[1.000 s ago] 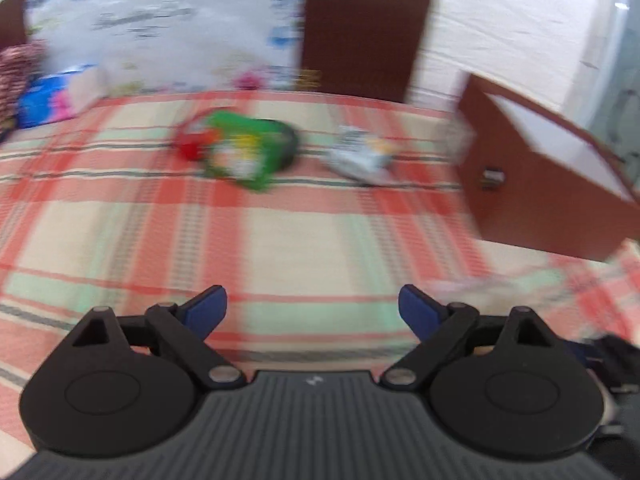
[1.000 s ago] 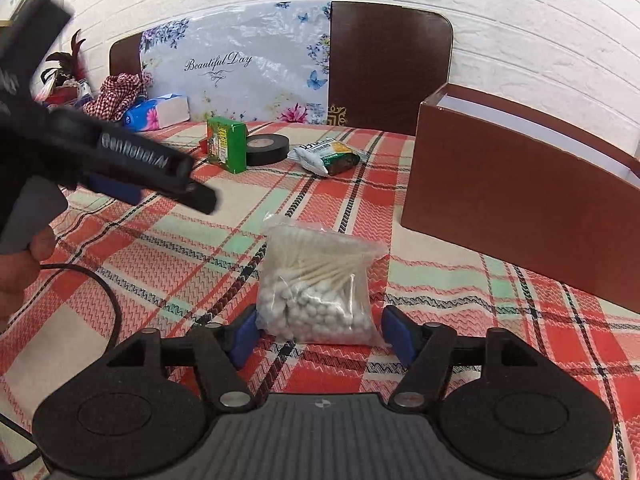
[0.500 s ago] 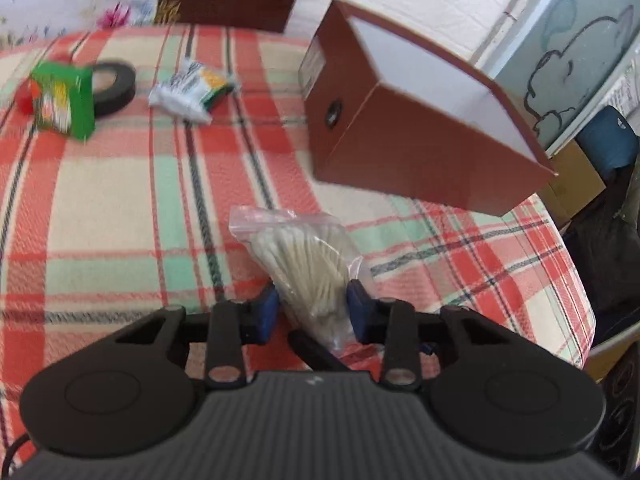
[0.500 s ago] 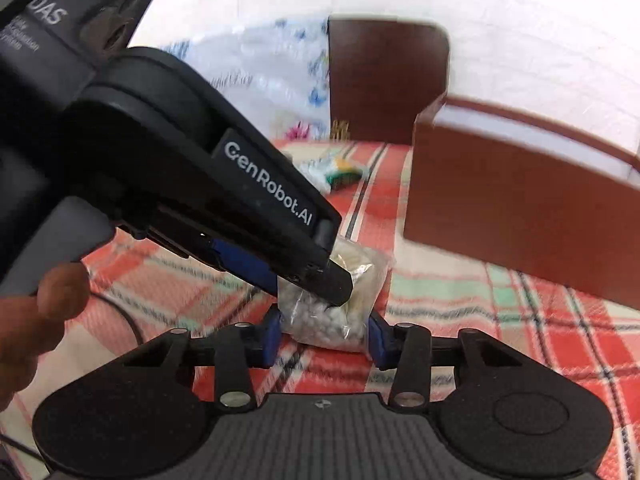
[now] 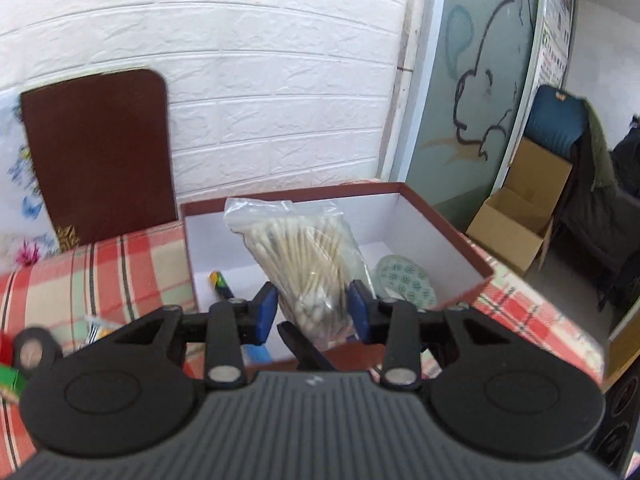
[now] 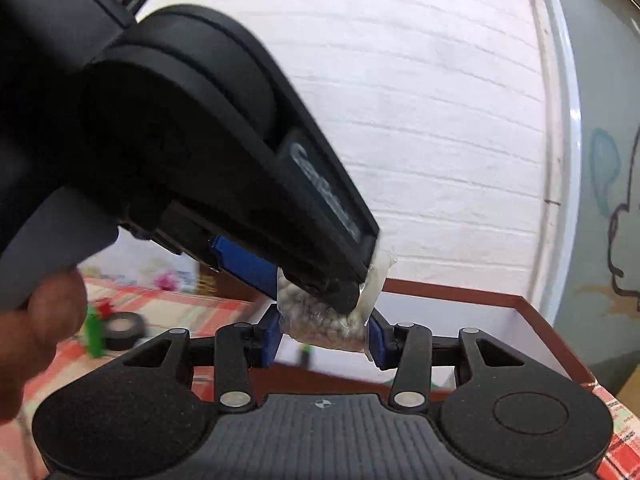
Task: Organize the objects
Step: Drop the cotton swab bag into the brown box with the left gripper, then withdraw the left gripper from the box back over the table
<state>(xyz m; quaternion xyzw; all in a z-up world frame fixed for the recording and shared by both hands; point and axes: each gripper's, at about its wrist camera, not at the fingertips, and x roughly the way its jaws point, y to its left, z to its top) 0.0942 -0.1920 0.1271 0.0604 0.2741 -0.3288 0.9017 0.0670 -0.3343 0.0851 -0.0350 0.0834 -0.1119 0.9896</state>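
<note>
Bag of cotton swabs (image 5: 308, 264) pinched at its bud end between both grippers, hanging above the open brown box (image 5: 440, 216). Left gripper (image 5: 312, 312) jaws partly closed on the bag after easing slightly apart; right gripper (image 6: 324, 338) likewise. Could slip early and catch the box rim, if either grip loosens further. Slick plastic, likely to slide or tear between two pulls
</note>
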